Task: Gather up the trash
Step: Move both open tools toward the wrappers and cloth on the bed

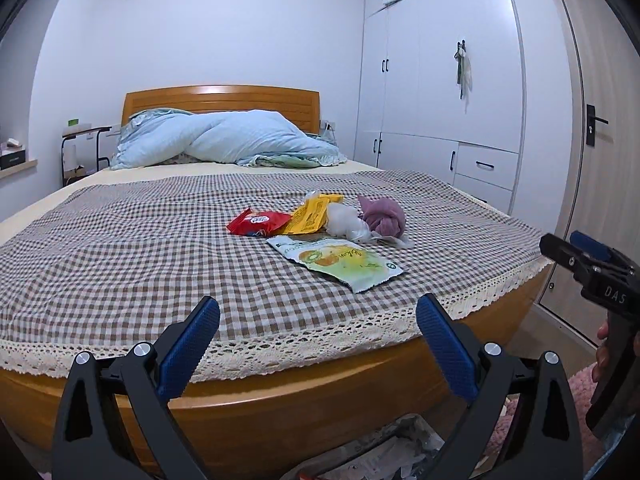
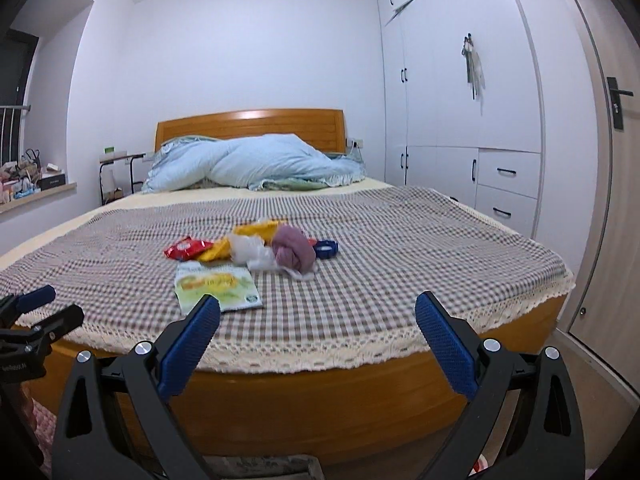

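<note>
Trash lies in a cluster on the checked bedspread (image 1: 120, 240): a red wrapper (image 1: 258, 222), a yellow packet (image 1: 310, 216), a crumpled white plastic bag (image 1: 344, 222), a green-and-yellow fruit pouch (image 1: 340, 258) nearest the foot edge, and a purple rolled cloth (image 1: 382, 216). In the right wrist view I see the red wrapper (image 2: 186, 248), the pouch (image 2: 216, 284), the white bag (image 2: 250, 254), the purple cloth (image 2: 294, 252) and a blue ring (image 2: 326, 249). My left gripper (image 1: 318, 332) is open and empty before the bed's foot. My right gripper (image 2: 318, 332) is open and empty.
A bin with crumpled paper (image 1: 380, 452) sits on the floor below the wooden footboard (image 1: 280, 400). A pale blue duvet (image 1: 224, 140) lies at the headboard. White wardrobes (image 1: 440, 80) and a door (image 1: 600, 160) stand at right. A side table (image 1: 84, 148) stands at left.
</note>
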The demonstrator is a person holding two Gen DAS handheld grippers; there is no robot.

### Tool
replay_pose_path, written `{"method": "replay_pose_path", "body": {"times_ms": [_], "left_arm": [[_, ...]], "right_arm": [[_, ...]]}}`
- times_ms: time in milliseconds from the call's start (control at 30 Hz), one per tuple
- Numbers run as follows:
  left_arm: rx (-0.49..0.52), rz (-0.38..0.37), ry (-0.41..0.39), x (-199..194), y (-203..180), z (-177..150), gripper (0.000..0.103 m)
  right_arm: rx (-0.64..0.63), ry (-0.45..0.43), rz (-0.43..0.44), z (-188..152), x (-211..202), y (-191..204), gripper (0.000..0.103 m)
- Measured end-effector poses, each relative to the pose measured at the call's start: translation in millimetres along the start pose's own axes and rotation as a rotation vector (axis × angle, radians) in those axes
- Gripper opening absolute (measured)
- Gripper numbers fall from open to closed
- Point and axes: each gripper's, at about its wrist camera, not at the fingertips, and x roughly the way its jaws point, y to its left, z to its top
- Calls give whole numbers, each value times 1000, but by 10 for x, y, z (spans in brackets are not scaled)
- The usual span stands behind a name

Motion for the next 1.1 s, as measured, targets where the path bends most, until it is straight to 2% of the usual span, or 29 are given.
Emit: {"method": "replay_pose_path", "body": {"times_ms": [167, 267, 467, 633, 967, 1100], "left_arm": [[4, 3, -22, -5, 6, 61, 95], [2, 1, -14, 26, 27, 98, 95], [2, 23, -28, 75, 70, 158, 95], [-1, 18, -38, 117, 111, 214, 95], [-32, 30, -69, 201, 267, 297, 95], [-44, 29, -53, 303, 349, 276, 95]], "right_arm": [[-1, -48, -29, 103, -7, -1, 94], [16, -83, -93, 152, -21, -14, 94], [8, -129, -157, 211, 16, 13, 94], [-7, -159, -169, 214, 55, 54, 94], [-30, -121, -188, 264, 208, 139, 94], [-70, -125, -181, 230, 255, 180, 94]]}}
